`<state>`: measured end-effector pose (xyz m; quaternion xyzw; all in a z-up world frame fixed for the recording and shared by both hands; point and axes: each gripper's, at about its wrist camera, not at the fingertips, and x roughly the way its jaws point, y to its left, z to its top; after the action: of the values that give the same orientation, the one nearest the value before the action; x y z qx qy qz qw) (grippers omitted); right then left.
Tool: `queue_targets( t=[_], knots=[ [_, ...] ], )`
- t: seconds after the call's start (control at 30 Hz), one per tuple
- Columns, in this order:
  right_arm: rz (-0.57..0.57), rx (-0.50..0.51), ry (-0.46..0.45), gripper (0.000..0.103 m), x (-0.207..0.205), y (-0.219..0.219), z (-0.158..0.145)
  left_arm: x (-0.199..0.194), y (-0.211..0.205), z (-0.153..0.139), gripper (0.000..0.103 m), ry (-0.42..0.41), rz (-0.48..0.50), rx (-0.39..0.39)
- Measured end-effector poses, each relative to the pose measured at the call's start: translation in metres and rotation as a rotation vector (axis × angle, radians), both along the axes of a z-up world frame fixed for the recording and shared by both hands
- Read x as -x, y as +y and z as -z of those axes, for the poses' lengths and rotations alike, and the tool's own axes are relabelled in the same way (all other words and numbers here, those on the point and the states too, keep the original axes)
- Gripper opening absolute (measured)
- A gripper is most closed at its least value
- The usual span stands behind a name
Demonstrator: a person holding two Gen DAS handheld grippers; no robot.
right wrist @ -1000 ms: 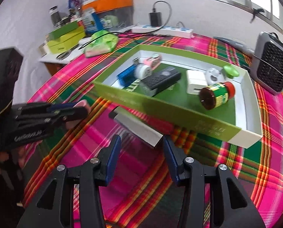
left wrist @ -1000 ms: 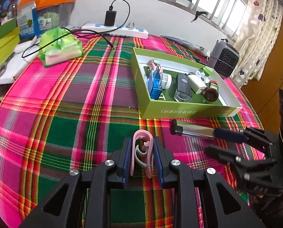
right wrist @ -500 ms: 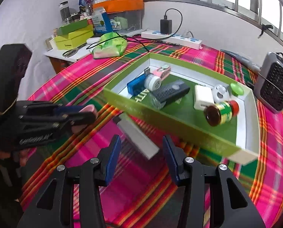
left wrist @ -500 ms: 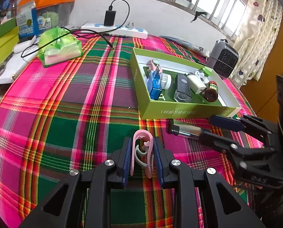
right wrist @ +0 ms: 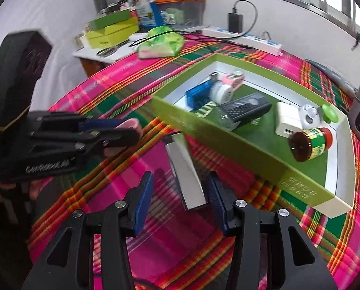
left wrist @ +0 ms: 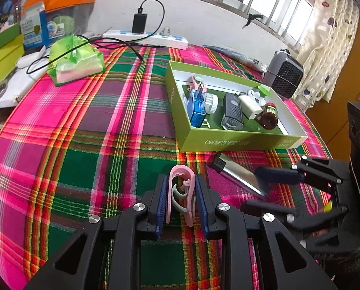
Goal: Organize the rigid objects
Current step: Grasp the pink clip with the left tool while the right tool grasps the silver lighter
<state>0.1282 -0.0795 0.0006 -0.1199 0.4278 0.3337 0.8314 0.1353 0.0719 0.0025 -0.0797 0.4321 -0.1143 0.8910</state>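
My left gripper (left wrist: 181, 198) is shut on a pink clip (left wrist: 171, 186) and holds it just above the plaid tablecloth; the right wrist view shows that gripper (right wrist: 129, 133) at the left with the clip's pink tip (right wrist: 131, 122) poking out. A silver bar with a black end cap (right wrist: 186, 169) lies on the cloth in front of the green box (right wrist: 204, 130). My right gripper (right wrist: 181, 186) is open and straddles the bar's near end, with gaps at both pads. In the left wrist view the right gripper (left wrist: 250, 188) reaches over the bar (left wrist: 237, 172).
The green box (left wrist: 228, 142) holds a blue case, a black device, a white charger and a brown bottle (left wrist: 268, 117). A green bag (left wrist: 76, 60), a power strip (left wrist: 146, 39) and a grey heater (left wrist: 286, 75) stand behind. Boxes and scissors sit on a shelf at the left.
My right gripper has rolled and swung round, so the bar now runs lengthwise between its fingers. The left gripper has kept still with the pink clip.
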Motion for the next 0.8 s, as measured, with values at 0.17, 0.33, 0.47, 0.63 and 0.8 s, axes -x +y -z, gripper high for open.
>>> queue_targets(
  t=[0.17, 0.33, 0.47, 0.63, 0.8],
  knots=[
    [0.014, 0.027, -0.022, 0.047, 0.001, 0.009, 0.001, -0.001, -0.001, 0.000, 0.023, 0.000, 0.000, -0.007],
    [0.053, 0.036, -0.044, 0.047, -0.006, 0.015, 0.002, -0.001, -0.001, 0.000, 0.023, -0.001, 0.000, -0.011],
    [0.081, 0.042, -0.059, 0.047, -0.009, 0.016, 0.002, -0.001, -0.002, 0.000, 0.023, -0.003, -0.001, -0.020],
    [0.079, 0.056, -0.078, 0.047, -0.008, 0.019, 0.002, -0.001, -0.003, 0.000, 0.023, -0.004, -0.002, -0.029],
    [0.086, 0.052, -0.081, 0.033, -0.008, 0.017, 0.001, 0.000, -0.005, 0.000, 0.023, -0.007, -0.002, -0.044]
  ],
)
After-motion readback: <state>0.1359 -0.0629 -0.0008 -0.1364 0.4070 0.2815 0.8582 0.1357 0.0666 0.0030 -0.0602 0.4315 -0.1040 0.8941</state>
